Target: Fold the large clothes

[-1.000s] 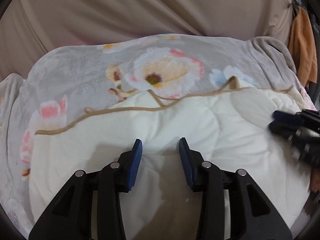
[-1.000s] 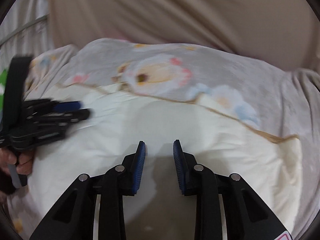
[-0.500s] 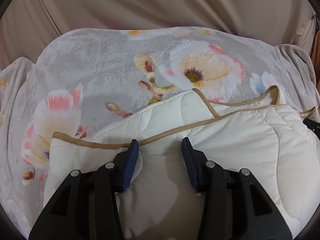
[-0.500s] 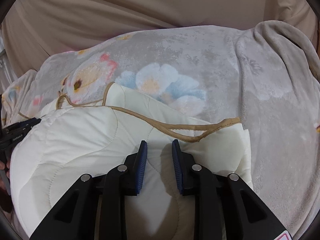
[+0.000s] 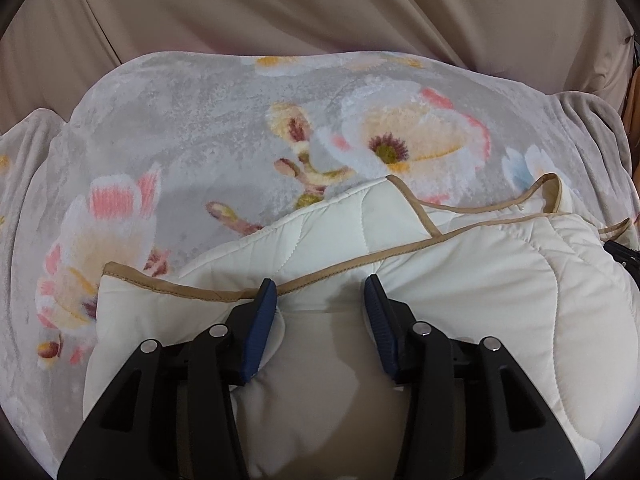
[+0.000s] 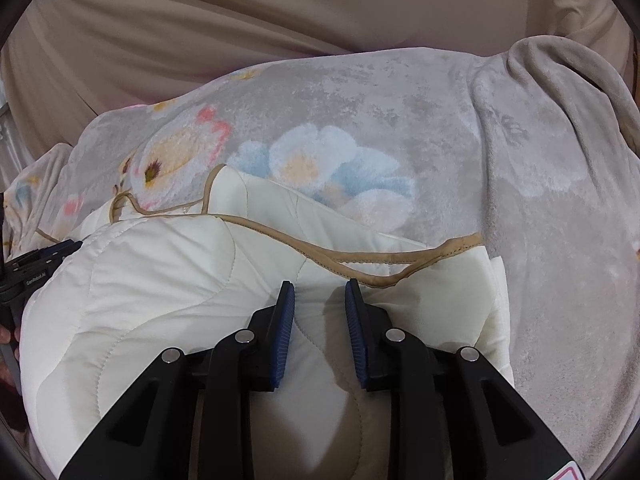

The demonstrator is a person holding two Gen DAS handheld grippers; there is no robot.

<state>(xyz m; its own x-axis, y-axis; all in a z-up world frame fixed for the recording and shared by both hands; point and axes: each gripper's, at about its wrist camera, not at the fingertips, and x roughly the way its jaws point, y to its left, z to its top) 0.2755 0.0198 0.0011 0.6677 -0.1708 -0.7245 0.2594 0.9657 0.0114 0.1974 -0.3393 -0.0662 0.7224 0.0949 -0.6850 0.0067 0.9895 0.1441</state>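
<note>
left gripper (image 5: 318, 294): jaws spread wide over the cream quilt (image 5: 460, 288), nothing pinched; fingertips sit just short of the tan binding.
right gripper (image 6: 319, 294): jaws parted, narrower gap than my left, gripping nothing; I can't tell if the pads touch the fabric or hover just above it.
quilt location: right under both my grippers, lying on the floral blanket (image 5: 208, 148), which shows from 9 through 12 to 3 o'clock.
progress: I judge at least one fold is down; the upper layer's tan binding (image 6: 384, 264) lies over a lower layer, whose corner peeks out at 12 o'clock.
alignment: edges don't match, bound edge wavy, layers offset.
left to do: I'd say square the edges, then fold again to make it compact.
long axis: runs 9 to 3 o'clock, bound open edge facing 12, puffy rounded bulk near me.
far: beige sheet (image 5: 320, 12) behind the blanket.
</note>
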